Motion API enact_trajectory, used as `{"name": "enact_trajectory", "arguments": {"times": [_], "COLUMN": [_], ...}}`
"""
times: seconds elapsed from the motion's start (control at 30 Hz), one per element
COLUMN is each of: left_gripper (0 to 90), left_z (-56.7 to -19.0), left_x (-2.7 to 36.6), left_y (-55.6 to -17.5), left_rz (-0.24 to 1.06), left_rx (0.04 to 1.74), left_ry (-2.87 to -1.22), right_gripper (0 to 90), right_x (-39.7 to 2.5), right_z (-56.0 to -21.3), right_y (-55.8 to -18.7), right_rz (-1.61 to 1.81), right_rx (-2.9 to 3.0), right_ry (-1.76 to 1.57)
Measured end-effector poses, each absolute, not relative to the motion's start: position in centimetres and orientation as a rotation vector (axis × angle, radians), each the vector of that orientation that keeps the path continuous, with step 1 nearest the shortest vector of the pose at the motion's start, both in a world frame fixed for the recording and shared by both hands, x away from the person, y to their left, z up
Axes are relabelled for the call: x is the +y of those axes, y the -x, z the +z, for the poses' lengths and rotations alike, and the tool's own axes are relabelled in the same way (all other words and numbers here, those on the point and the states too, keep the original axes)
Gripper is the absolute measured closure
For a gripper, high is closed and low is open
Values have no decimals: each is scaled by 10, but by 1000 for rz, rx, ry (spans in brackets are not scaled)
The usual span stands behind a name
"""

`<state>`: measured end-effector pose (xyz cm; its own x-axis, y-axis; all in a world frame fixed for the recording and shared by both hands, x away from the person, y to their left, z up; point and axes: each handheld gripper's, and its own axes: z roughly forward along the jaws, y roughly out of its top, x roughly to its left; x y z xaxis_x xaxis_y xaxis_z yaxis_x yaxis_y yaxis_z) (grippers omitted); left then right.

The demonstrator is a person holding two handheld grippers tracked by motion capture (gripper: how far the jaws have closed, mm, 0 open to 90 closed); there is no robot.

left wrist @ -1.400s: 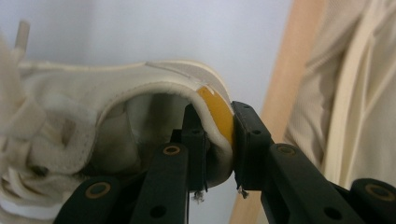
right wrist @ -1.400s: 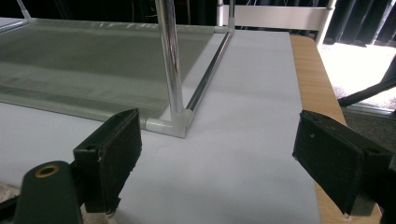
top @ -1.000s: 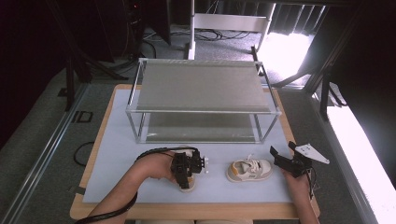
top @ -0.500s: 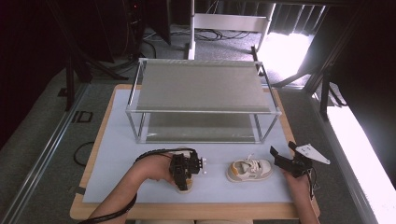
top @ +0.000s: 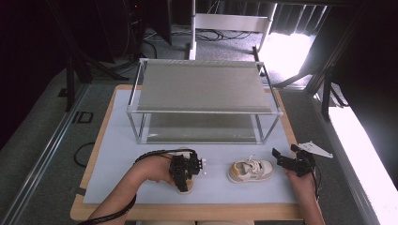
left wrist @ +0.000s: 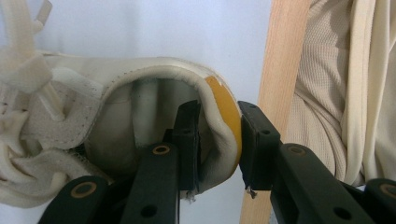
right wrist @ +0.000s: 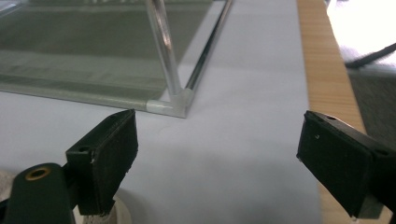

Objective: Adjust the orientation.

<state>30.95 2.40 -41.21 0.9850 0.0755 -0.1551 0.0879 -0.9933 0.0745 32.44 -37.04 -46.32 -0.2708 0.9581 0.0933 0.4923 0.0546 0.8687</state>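
Note:
A small cream shoe (left wrist: 93,98) with an orange heel tab lies on the white mat. My left gripper (left wrist: 219,135) is shut on its heel wall, one jaw inside the shoe and one outside. From above, the left gripper (top: 185,169) covers most of that shoe (top: 184,189) at the front left. A matching second shoe (top: 250,171) sits on the mat to the right, toe pointing left. Just right of it, my right gripper (top: 290,161) is open and holds nothing. In the right gripper view the right gripper (right wrist: 219,149) has its jaws wide apart over bare mat.
A two-level metal-framed rack (top: 202,89) with grey shelves stands at the back of the mat; its front right corner foot (right wrist: 180,105) is just ahead of the right gripper. The wooden table edge (left wrist: 280,56) runs close to the left gripper, near the person's sleeve.
The left gripper has shifted very slightly to the left, still shut on the shoe's heel. The right gripper and the second shoe have not moved.

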Motion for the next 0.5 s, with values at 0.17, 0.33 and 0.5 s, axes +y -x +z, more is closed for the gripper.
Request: {"name": "enact_trajectory", "arguments": {"times": [0.17, 0.33, 0.5], "left_gripper": [703, 702, 702], "left_z": [-412, -412, -412], "left_x": [23, 23, 23], "left_y": [-309, -309, -310], "left_rz": [-228, -236, -247], "left_rx": [123, 135, 140], "left_ry": [-3061, -3054, -3054], "right_gripper": [134, 201, 216], "right_x": [-363, -351, -338], "right_z": [-440, -421, -404], "right_y": [-320, -317, -316], "right_rz": [1114, 1127, 1129], "right_rx": [1849, 1968, 2093], "right_ry": [-1424, -1421, -1417]}}
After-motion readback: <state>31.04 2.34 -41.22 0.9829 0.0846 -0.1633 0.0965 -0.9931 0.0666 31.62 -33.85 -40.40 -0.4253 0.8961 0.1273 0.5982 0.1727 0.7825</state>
